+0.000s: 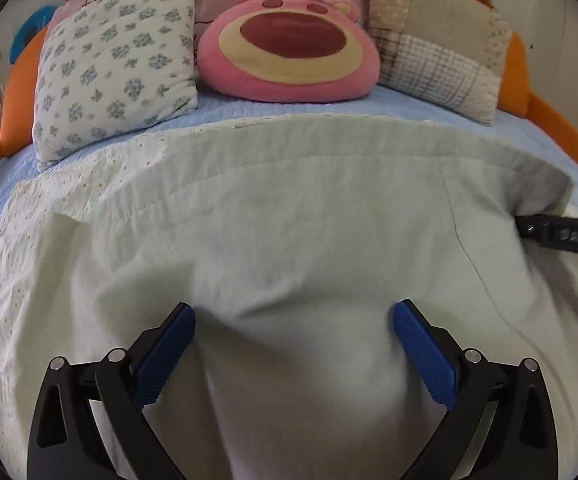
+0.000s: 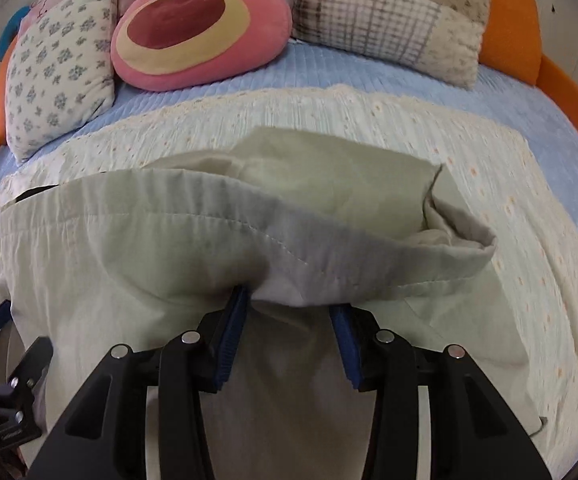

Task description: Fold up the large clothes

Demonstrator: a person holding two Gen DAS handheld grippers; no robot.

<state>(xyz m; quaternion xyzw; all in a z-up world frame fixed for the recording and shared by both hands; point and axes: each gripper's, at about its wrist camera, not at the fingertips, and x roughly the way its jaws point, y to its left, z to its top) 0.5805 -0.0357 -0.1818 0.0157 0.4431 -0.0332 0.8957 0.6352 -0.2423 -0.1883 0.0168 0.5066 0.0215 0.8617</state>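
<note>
The pale green garment (image 1: 289, 216) lies spread across the blue bed (image 1: 329, 104), on top of a cream dotted cloth (image 2: 469, 152), with its long axis running from one side of the bed to the other and its far hem toward the 3 cushions at the head. In the left wrist view the left tool (image 1: 293, 320) points down onto the near part of the fabric with its blue pads (image 1: 169, 344) standing wide apart; cloth bulges up between them, but the pads do not appear to press on it, so I judge nothing is gripped there yet. In the right wrist view the right tool (image 2: 289, 312) has its pads (image 2: 233, 316) partly drawn in, a little apart, with the folded-over stitched edge of the garment draped just over the tips; whether the pads pinch that edge is hidden by the cloth, so I cannot tell. The right tool also shows at the right edge of the left view, at the garment's right corner. The fold seems under way, and the relation that matters is that the fabric lies straight ahead of and below both tools, each working its own end of the long axis, with the right hand nearer the doubled edge. A slipped corner would skew the fold.
</note>
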